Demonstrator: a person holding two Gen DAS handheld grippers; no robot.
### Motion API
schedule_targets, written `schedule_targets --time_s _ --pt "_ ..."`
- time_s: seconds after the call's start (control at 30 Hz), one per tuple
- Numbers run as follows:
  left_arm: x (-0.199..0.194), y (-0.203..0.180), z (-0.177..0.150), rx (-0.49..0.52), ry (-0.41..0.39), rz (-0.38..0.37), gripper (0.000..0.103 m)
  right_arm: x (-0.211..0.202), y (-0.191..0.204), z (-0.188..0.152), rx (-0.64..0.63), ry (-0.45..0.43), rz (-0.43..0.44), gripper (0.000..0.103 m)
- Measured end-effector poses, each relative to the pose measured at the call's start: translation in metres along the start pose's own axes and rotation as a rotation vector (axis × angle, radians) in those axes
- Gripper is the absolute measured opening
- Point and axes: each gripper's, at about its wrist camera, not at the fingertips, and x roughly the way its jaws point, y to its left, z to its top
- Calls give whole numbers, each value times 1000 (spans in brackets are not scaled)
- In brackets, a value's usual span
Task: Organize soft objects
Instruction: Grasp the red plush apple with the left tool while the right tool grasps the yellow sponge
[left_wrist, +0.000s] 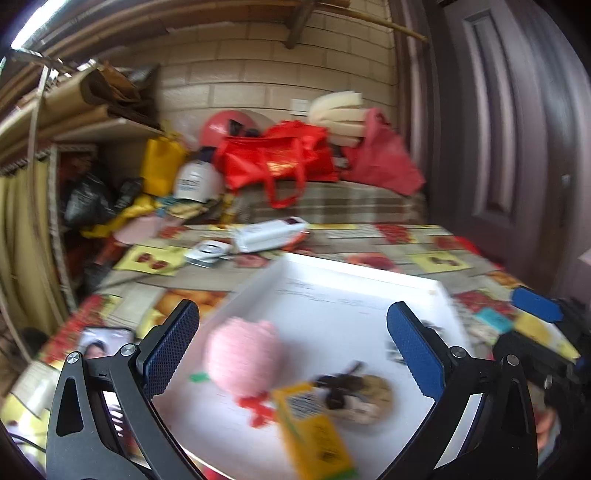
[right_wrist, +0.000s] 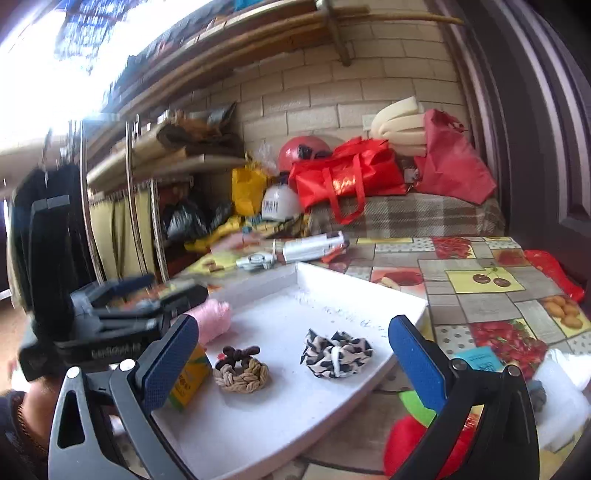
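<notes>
A white tray (left_wrist: 369, 273) (right_wrist: 354, 280) lies on the patterned tablecloth. In it lie a pink plush toy (left_wrist: 243, 356) (right_wrist: 212, 319), a yellow box (left_wrist: 314, 428) (right_wrist: 188, 376), a beige braided ring with a dark tie (left_wrist: 360, 397) (right_wrist: 241, 371) and a black-and-white scrunchie (right_wrist: 334, 352). My left gripper (left_wrist: 293, 350) stands open above the tray with the plush toy lying loose between its fingers. My right gripper (right_wrist: 293, 356) is open over the tray's near side, nothing pressed by its pads. A red and green soft thing (right_wrist: 413, 432) lies outside the tray below the right finger.
A phone (left_wrist: 103, 341) lies left of the tray. A white device (left_wrist: 269, 234) (right_wrist: 314, 245) and a small white gadget (left_wrist: 208, 253) sit behind it. Red bags (left_wrist: 277, 155) (right_wrist: 347, 173) pile on a plaid couch (right_wrist: 406, 214). A dark door (left_wrist: 517, 129) stands right. A teal card (right_wrist: 476, 358) lies right of the tray.
</notes>
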Motion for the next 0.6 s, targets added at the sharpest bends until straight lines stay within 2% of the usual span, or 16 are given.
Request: schedule_targets --time_s 0.07,0.17,0.27,0.33,0.4,0.5,0.6 --pt "-6 -11 -1 6 -3 -61 103 -16 -15 1 54 -59 13 103" --pt "-14 -31 -2 36 -12 -141 103 -43 -38 2 95 -125 -39 103" --pt "-20 -57 -6 84 16 -252 103 -74 -64 2 112 -174 -165 103" --pt "-19 -84 -10 162 65 -304 103 -90 -82 2 134 -185 -258 103" --pt "-20 -111 -14 247 94 -332 103 -106 -106 3 192 -185 -350 103" --pt "-25 -137 -19 301 105 -390 102 -119 -136 -1 233 -131 -432 103" --pt "-19 -162 -23 345 150 -416 102 -124 -159 -5 279 -56 -413 103"
